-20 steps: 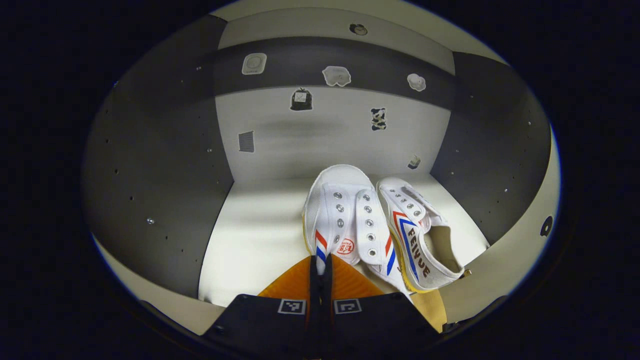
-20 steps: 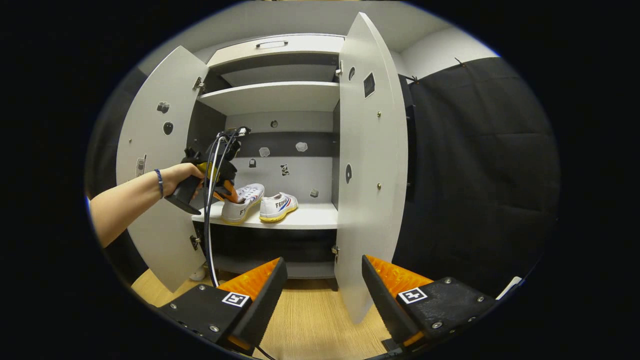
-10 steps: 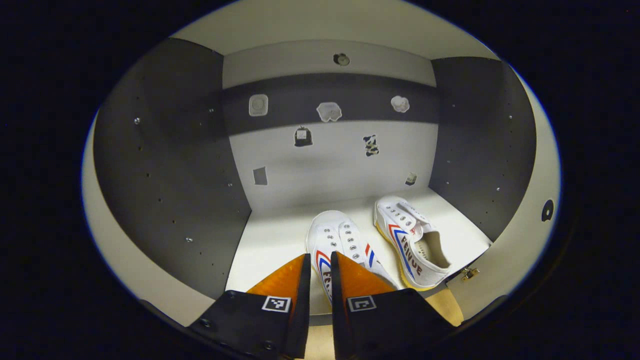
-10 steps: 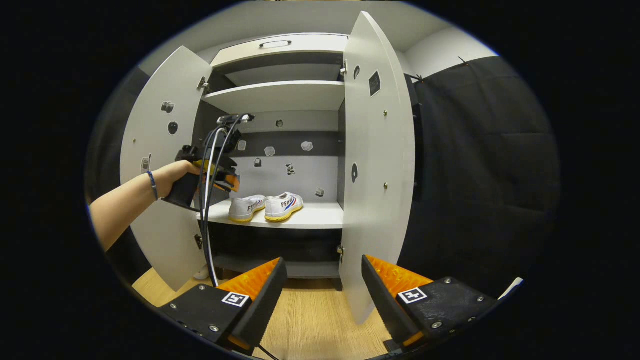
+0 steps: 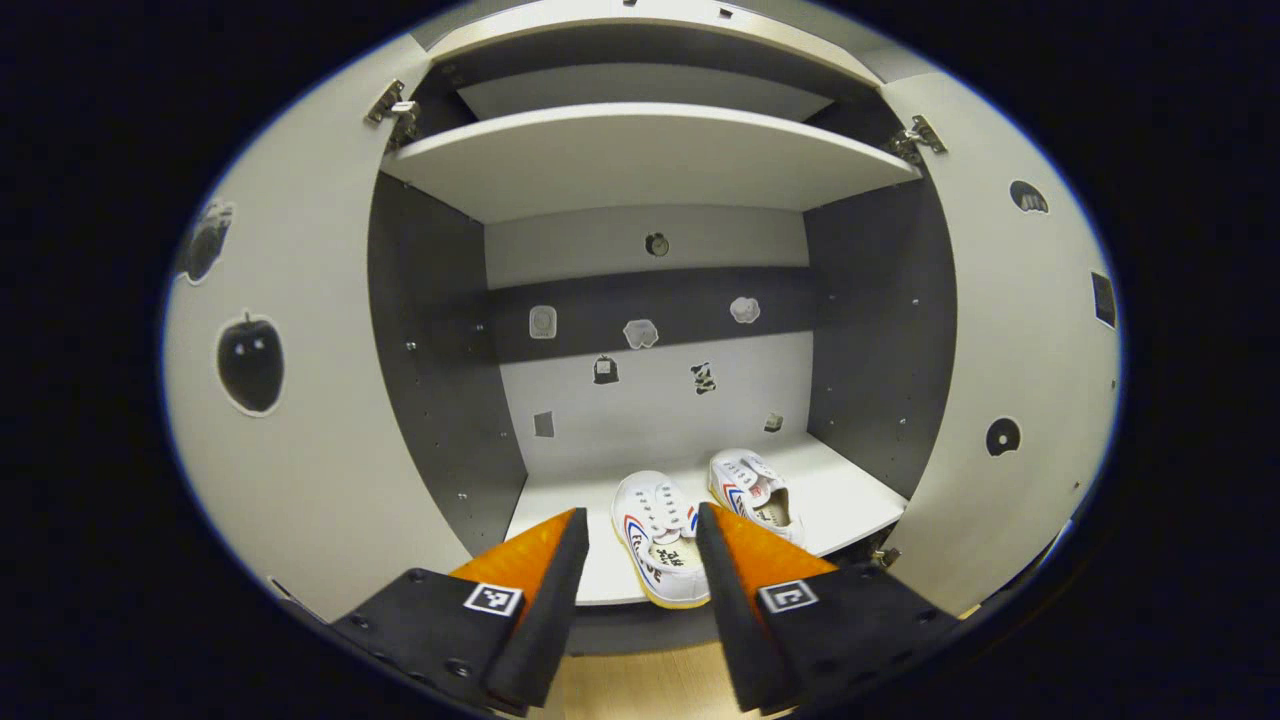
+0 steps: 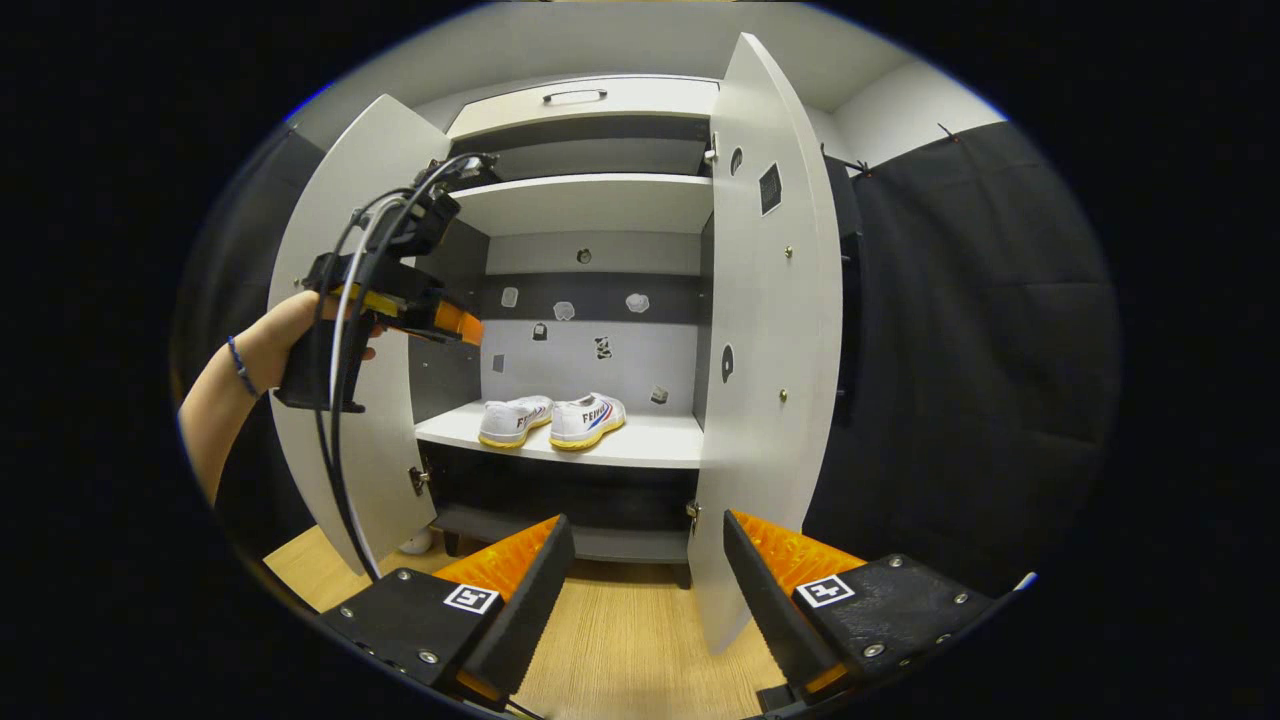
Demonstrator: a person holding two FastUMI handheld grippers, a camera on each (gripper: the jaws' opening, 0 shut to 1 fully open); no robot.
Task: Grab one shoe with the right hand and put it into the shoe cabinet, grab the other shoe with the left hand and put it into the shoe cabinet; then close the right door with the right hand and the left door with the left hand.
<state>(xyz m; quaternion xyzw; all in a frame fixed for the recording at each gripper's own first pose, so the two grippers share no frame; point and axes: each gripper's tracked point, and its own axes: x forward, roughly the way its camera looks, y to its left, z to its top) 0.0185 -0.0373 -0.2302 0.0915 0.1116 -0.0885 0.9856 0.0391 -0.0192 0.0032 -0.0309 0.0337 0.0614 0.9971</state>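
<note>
Both white sneakers [image 6: 552, 421] side by side near shelf [image 6: 640, 446] front edge; left gripper [image 5: 634, 560] and right gripper [image 6: 640, 570] fingers wide, empty; both doors open.

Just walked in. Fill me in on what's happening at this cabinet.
A person is putting a pair of shoes away with two handheld grippers. Both white shoes sit side by side on the middle shelf of the shoe cabinet. The left gripper is open and empty in front of the shelf, held out by a hand. The right gripper is open too, lower down and farther from the cabinet. The left door and right door both stand open and need closing.
</note>
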